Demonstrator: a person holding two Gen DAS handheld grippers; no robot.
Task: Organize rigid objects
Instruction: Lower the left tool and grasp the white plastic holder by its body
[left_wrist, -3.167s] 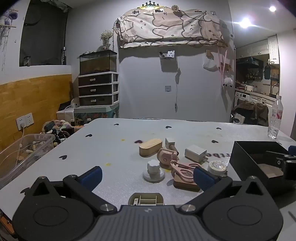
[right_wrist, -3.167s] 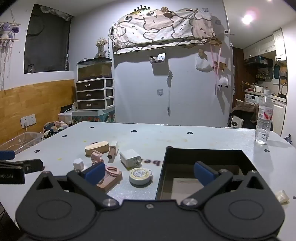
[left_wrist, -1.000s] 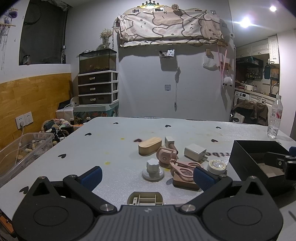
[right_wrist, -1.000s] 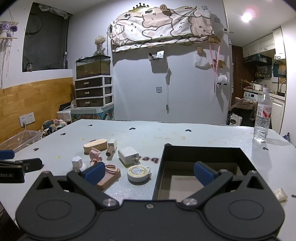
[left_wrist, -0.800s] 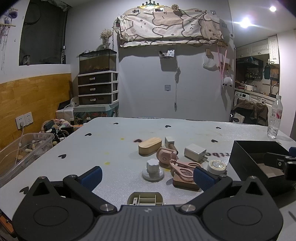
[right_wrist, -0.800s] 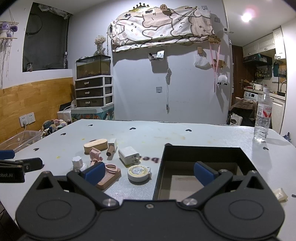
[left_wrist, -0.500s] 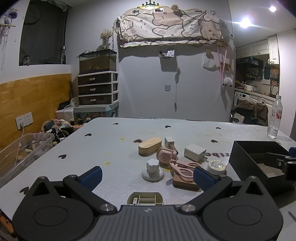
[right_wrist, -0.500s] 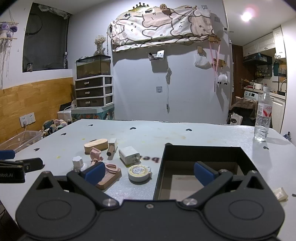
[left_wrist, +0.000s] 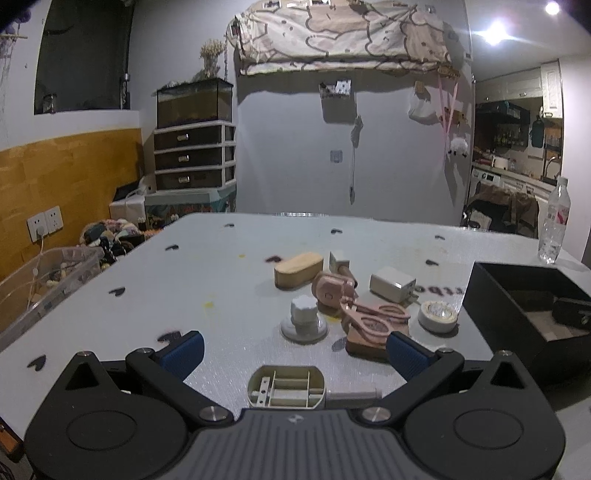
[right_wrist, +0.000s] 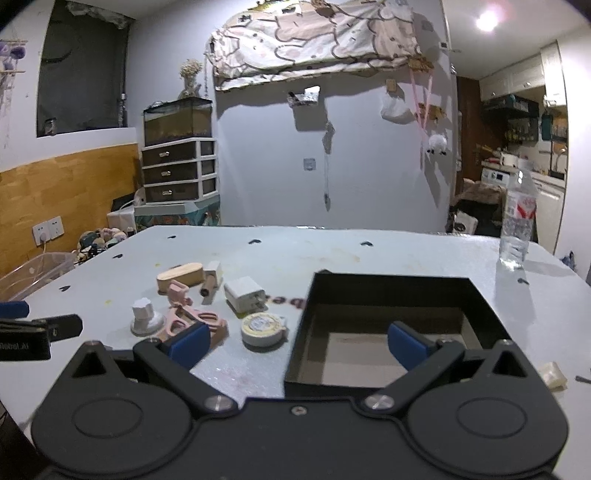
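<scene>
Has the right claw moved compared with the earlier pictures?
Yes. The right claw has moved forward: in its view the black box and the water bottle look larger and nearer than before.

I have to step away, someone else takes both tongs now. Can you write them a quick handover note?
Left tongs: open, holding nothing, low over the table near the pile.
Right tongs: open, holding nothing, over the black box.
Things: wooden oval, white charger, tape roll, pink scissors and white knob lie clustered left of the box.
Done: nothing boxed.
Left: all of it.
</scene>
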